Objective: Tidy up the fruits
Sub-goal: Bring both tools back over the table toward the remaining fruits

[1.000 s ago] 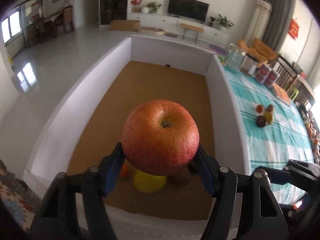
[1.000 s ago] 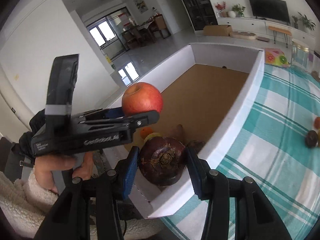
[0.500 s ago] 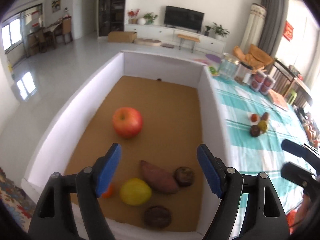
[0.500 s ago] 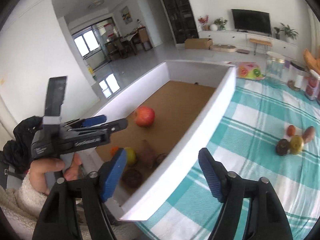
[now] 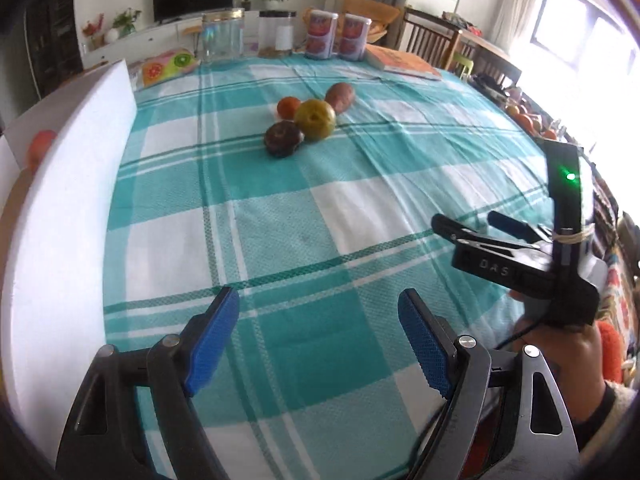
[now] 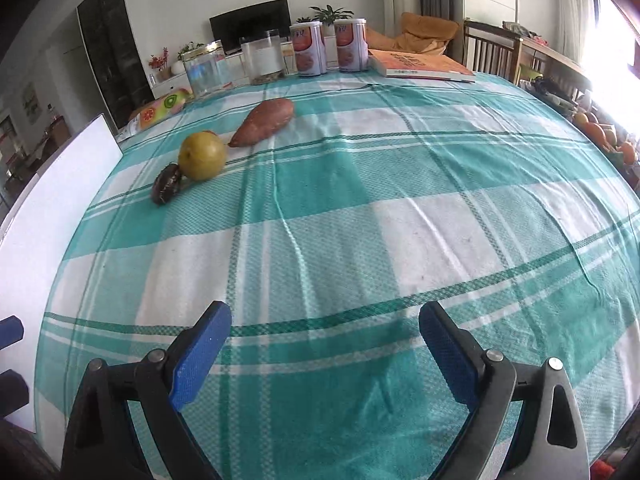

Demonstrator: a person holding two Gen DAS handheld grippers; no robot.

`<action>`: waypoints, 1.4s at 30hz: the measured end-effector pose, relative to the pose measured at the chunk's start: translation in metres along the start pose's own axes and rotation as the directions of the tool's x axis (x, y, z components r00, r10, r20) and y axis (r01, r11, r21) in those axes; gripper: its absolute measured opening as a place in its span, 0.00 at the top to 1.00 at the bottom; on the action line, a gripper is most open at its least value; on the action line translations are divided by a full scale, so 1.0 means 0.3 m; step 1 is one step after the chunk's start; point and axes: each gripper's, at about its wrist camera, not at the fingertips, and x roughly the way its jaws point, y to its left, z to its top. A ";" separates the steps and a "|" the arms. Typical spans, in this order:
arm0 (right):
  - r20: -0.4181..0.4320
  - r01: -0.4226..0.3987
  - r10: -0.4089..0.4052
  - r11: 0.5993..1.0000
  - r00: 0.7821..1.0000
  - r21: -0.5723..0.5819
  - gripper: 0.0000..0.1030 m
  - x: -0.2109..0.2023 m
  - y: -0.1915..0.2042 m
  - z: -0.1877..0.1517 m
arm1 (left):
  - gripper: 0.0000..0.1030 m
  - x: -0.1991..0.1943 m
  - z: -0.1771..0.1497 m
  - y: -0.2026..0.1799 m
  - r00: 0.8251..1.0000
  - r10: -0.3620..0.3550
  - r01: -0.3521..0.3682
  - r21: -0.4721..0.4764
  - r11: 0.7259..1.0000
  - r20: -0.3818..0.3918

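Fruit sits in one cluster on the teal checked tablecloth (image 6: 360, 216), well ahead of both your tools; yellow-green pear (image 6: 202, 155) in the middle, dark wrinkled fruit (image 6: 166, 188) touching its near side, sweet potato (image 6: 264, 121) at its far side, small orange fruit (image 5: 289, 106) tucked behind; white box wall (image 5: 68, 216) runs along the cloth's left edge, a red-orange fruit (image 5: 40, 145) just visible beyond it. Your left gripper (image 5: 320, 344) has just been opening; jaws released, only cloth between the blue pads. Your right gripper (image 6: 324, 356) likewise has just been opening; jaws wide, nothing between them. Jars, two tins and a book line the far edge.
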 end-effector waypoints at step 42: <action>-0.039 0.053 -0.052 0.999 0.998 0.012 0.01 0.031 -0.021 -0.014 | 0.10 0.235 0.054 0.054 0.984 0.174 -0.172 -0.051 0.984 0.041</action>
